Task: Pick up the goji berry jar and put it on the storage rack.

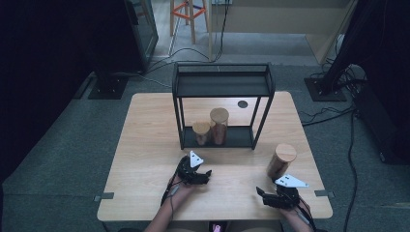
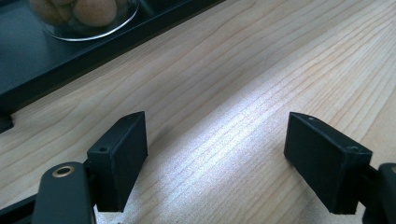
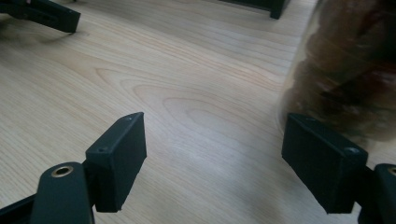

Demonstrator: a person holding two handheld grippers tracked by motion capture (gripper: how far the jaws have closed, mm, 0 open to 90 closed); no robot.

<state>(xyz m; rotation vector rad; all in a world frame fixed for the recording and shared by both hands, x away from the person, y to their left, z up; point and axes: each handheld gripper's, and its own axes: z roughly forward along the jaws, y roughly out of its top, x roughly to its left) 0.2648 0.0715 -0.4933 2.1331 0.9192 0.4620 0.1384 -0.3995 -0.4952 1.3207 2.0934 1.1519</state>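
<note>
While a person's forearms reach in from the near edge, a light wooden table (image 1: 145, 145) sits on a grey floor, seen from above. A black two-tier metal shelf (image 1: 222, 84) stands at the table's far middle. On its lower tier two glass jars with wooden lids stand side by side and appear to touch: a short jar (image 1: 201, 133) on the left and a tall jar (image 1: 219, 125) on the right. A third lidded jar (image 1: 281, 161) stands on the bare table toward the right, apart from the shelf. The left gripper (image 1: 207, 177) rests low over the table just in front of the shelf, its jaws spread wide with nothing between them; in the left gripper view only wood grain lies between the jaws, with the shelf's base and the bottom of a jar of round brown pieces (image 2: 84, 18) at the upper left. The right gripper (image 1: 261, 194) is near the front right of the table, just in front of the third jar, its jaws also wide apart and holding nothing. In the right gripper view that jar (image 3: 345, 70) looms blurred just beyond the right-hand jaw; whether they touch cannot be told.
</note>
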